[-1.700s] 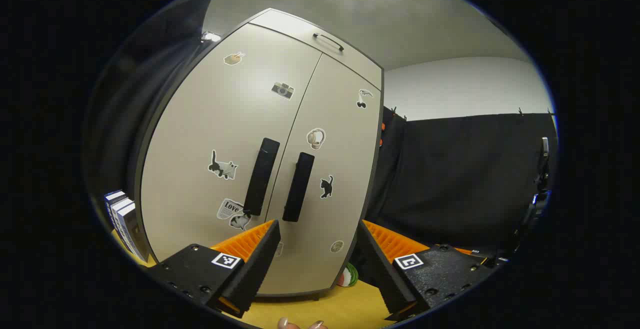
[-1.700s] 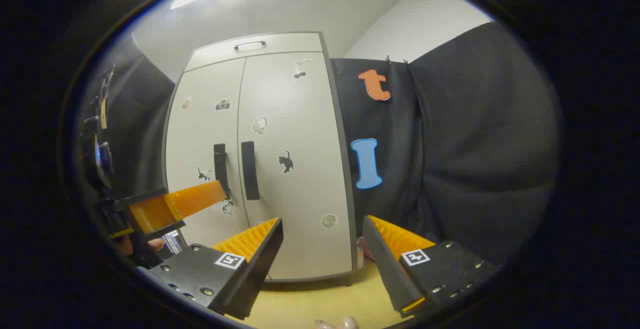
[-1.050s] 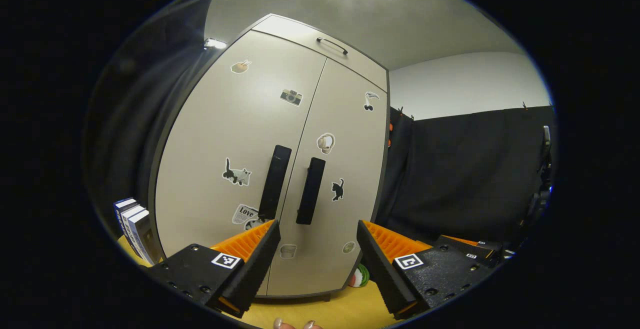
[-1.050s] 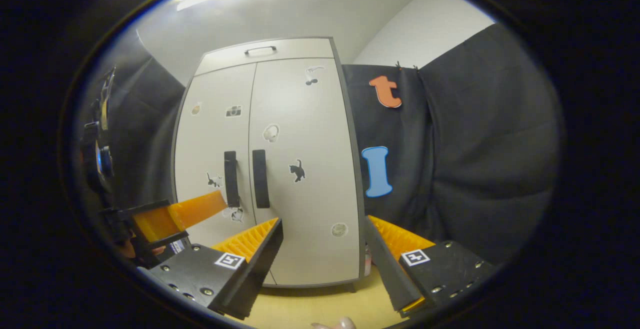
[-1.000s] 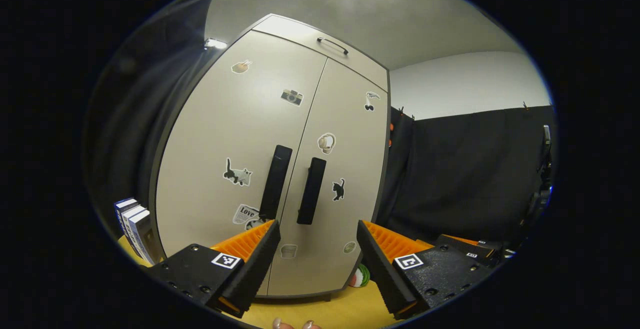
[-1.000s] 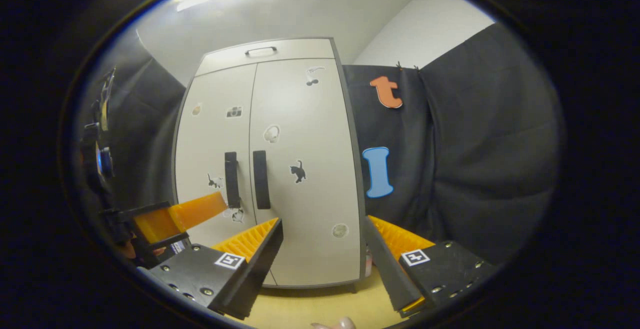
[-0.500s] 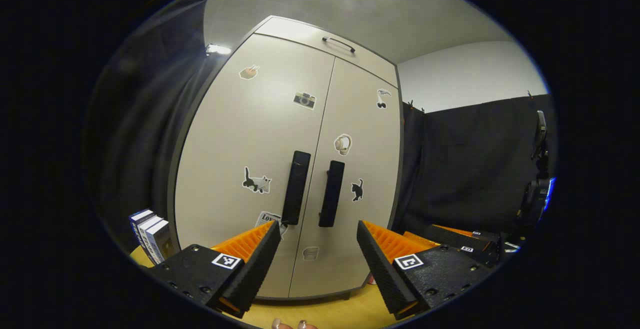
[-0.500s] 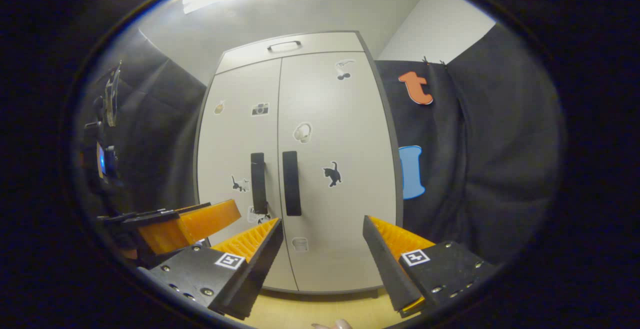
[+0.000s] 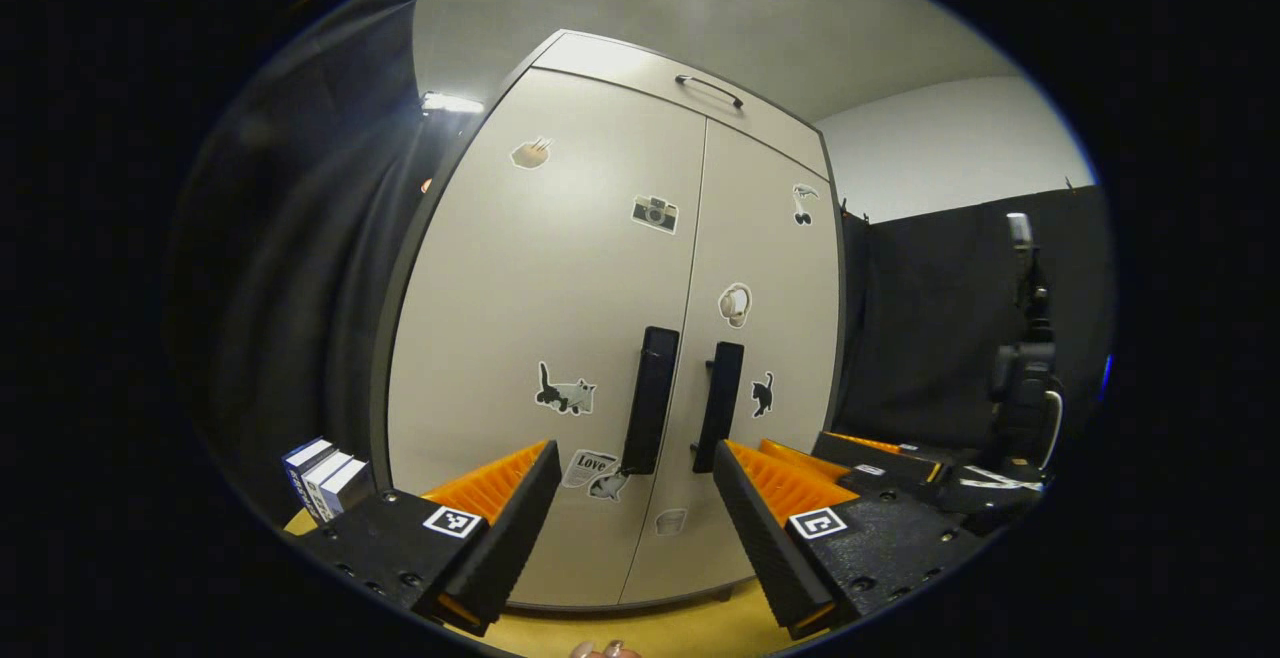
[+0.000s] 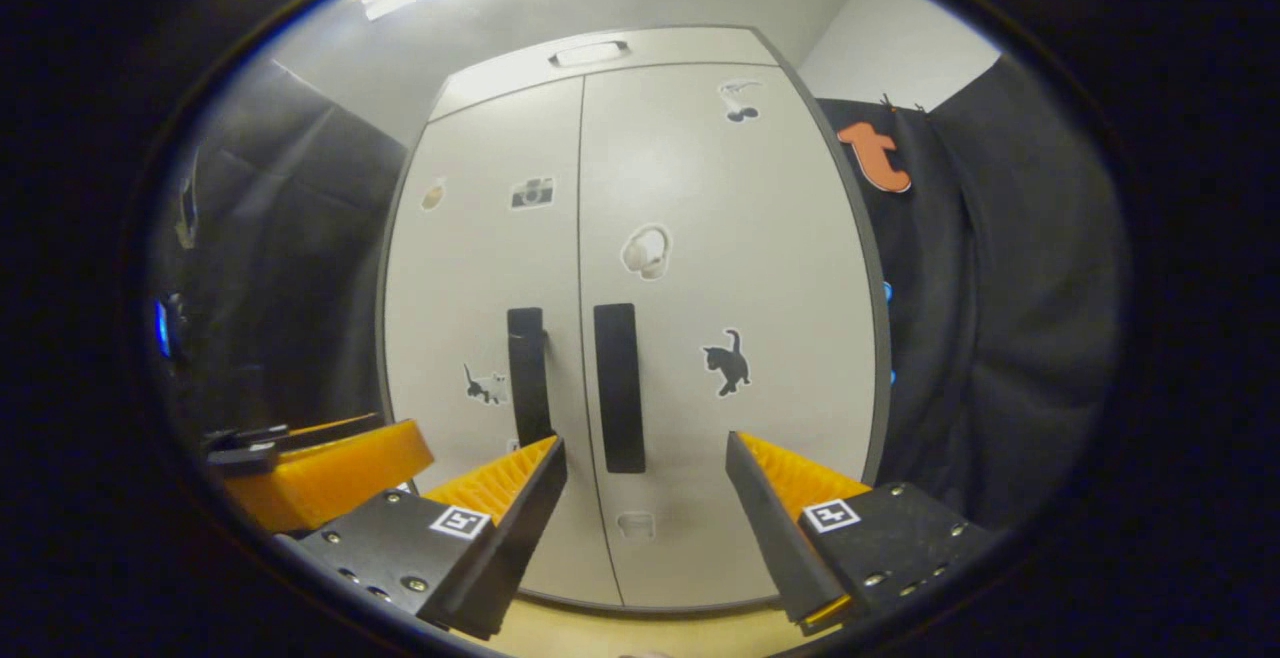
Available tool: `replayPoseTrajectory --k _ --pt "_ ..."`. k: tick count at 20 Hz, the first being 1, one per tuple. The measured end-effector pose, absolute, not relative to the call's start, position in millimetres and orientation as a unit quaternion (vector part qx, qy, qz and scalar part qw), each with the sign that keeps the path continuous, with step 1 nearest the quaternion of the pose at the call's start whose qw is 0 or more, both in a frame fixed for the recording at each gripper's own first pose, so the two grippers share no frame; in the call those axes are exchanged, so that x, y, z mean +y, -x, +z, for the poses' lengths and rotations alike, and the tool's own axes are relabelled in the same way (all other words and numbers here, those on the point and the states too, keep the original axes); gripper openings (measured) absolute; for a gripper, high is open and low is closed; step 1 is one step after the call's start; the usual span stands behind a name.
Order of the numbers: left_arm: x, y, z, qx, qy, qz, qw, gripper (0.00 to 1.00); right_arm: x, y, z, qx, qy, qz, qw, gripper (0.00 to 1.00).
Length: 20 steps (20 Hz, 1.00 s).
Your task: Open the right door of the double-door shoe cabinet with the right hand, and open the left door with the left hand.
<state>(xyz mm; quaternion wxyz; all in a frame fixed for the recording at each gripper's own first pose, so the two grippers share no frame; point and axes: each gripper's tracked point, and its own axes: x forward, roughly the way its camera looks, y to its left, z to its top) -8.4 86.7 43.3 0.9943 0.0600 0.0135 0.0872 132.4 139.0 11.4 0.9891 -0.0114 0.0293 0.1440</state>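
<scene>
Through the left gripper view, my left gripper (image 9: 632, 498) hangs released, its two fingers spread wide and holding nothing. Ahead of it stands the shoe cabinet (image 9: 610, 338) on the yellow counter (image 9: 640, 628), both doors shut. The left door (image 9: 540, 338) carries a long black handle (image 9: 650, 400) along its inner edge, and the right door (image 9: 765, 338) has its own black handle (image 9: 719, 393) just beside it across the seam. The left door's handle lines up between my fingertips but farther off, with no contact. Stickers dot the doors: a camera (image 9: 655, 212), a cat (image 9: 565, 393) on the left door and a small black cat (image 9: 762, 393) on the right. A slim drawer with a handle (image 9: 708, 91) runs across the top. A few books (image 9: 325, 478) stand upright at the cabinet's left foot. To the right, past my own finger, I see my right gripper (image 9: 880, 453) near the cabinet's lower right corner.

Through the right gripper view, my right gripper (image 10: 645, 498) is likewise released, fingers apart and empty. The cabinet (image 10: 630, 318) faces it squarely, doors closed. The right door's handle (image 10: 619, 387) sits just above the gap between my fingers, apart from them; the left door's handle (image 10: 527, 370) is beside it. My left gripper (image 10: 320, 473) shows at the lower left, short of the left door. Black cloth (image 10: 1000, 318) hangs to the cabinet's right.
</scene>
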Motion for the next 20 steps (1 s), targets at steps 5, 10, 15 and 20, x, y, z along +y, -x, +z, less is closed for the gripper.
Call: replayPoseTrajectory --k 5,10,15,20 --pt "92 16 42 0.022 -0.056 0.090 0.994 0.96 162 -170 15 0.025 0.014 0.139 0.990 0.92" --pt "98 22 40 0.030 -0.048 0.096 0.994 0.96 172 -186 18 0.018 0.024 0.129 0.991 0.89" --pt "103 23 38 0.033 -0.044 0.098 0.994 0.96 174 -197 15 0.026 0.032 0.111 0.993 0.73" --pt "106 23 33 0.040 -0.037 0.095 0.994 0.96 177 -199 13 0.021 0.054 0.095 0.994 0.45"
